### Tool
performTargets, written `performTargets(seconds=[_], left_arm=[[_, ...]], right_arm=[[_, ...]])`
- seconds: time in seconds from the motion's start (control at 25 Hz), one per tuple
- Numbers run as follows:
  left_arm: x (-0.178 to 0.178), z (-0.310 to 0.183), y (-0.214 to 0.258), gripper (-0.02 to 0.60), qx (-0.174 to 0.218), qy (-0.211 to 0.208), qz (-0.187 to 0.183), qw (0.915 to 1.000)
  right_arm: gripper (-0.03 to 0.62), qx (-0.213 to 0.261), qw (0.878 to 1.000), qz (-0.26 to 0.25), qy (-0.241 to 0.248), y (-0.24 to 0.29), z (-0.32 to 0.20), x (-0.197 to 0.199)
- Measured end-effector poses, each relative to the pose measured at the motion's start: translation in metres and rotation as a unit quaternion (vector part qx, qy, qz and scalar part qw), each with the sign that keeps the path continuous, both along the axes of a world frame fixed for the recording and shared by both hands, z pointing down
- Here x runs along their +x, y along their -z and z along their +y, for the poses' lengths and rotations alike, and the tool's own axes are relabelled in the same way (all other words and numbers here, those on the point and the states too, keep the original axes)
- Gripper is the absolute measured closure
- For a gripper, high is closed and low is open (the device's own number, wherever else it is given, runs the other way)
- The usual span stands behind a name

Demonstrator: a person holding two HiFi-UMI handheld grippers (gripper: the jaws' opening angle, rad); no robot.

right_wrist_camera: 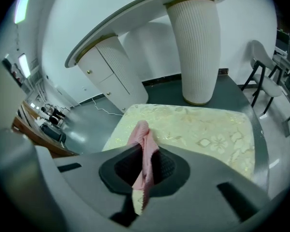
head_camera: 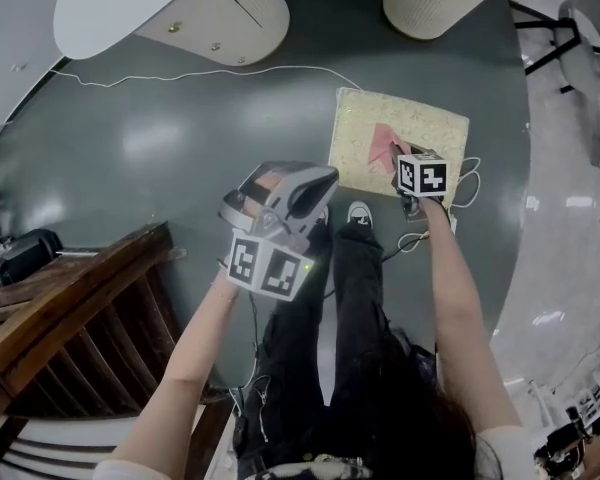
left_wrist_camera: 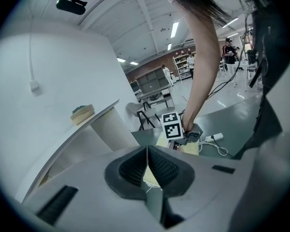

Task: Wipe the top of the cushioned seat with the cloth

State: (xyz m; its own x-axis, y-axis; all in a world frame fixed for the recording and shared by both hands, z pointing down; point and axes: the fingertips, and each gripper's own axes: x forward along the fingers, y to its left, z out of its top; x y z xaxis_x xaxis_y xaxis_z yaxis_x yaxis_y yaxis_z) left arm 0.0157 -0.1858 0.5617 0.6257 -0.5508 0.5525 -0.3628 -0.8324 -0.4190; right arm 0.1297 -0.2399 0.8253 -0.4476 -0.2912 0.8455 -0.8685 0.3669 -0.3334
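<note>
A square cushioned seat (head_camera: 400, 140) with a pale yellow flowered cover (right_wrist_camera: 198, 129) stands on the grey floor. My right gripper (head_camera: 400, 173) is over its near edge, shut on a pink cloth (right_wrist_camera: 144, 156) that hangs between the jaws and shows as a pink fold (head_camera: 383, 146) on the seat in the head view. My left gripper (head_camera: 315, 183) is held up in the air left of the seat, jaws pressed together with nothing between them (left_wrist_camera: 147, 166). In the left gripper view the right gripper's marker cube (left_wrist_camera: 171, 125) shows above a corner of the seat (left_wrist_camera: 189, 149).
Two ribbed white table pedestals (right_wrist_camera: 199, 47) (head_camera: 235, 8) stand behind the seat under a white tabletop. A white cable (head_camera: 210, 71) runs over the floor; a power strip (left_wrist_camera: 215, 137) lies by the seat. Wooden stair railing (head_camera: 70, 318) is at the left. Black chairs (right_wrist_camera: 268, 81) stand at the right.
</note>
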Motion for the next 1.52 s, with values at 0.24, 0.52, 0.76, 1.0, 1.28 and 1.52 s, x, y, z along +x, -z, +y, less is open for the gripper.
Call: performTargets(seconds=[0.24,0.52,0.76,1.0,1.28,1.52], left_arm=[[0.030,-0.004,0.002,0.571,-0.003,-0.026,0.005,0.9997],[0.065,0.000,0.003,0.571,-0.012,-0.059,0.007,0.9982],[0.086,0.003,0.000,0.571,-0.019,-0.076,0.007,0.9969],[0.096,0.001,0.001,0.571,-0.020,-0.075,0.009,0.9970],[0.078,-0.003,0.004,0.571,-0.015,-0.050,0.006,0.9986],[0.043,-0.001,0.005,0.571,-0.012,-0.015,0.001,0.9998]], right_arm=[[0.583,-0.005,0.998,0.031,-0.053,0.000,0.005,0.081],[0.583,-0.017,0.990,0.072,-0.124,-0.001,0.025,0.184],[0.583,-0.024,0.982,0.090,-0.167,-0.001,0.038,0.240],[0.583,-0.009,0.982,0.077,-0.170,0.011,0.037,0.244],[0.583,0.035,0.994,0.014,-0.099,0.048,0.041,0.161],[0.583,0.034,0.998,-0.035,-0.028,0.053,0.054,0.061]])
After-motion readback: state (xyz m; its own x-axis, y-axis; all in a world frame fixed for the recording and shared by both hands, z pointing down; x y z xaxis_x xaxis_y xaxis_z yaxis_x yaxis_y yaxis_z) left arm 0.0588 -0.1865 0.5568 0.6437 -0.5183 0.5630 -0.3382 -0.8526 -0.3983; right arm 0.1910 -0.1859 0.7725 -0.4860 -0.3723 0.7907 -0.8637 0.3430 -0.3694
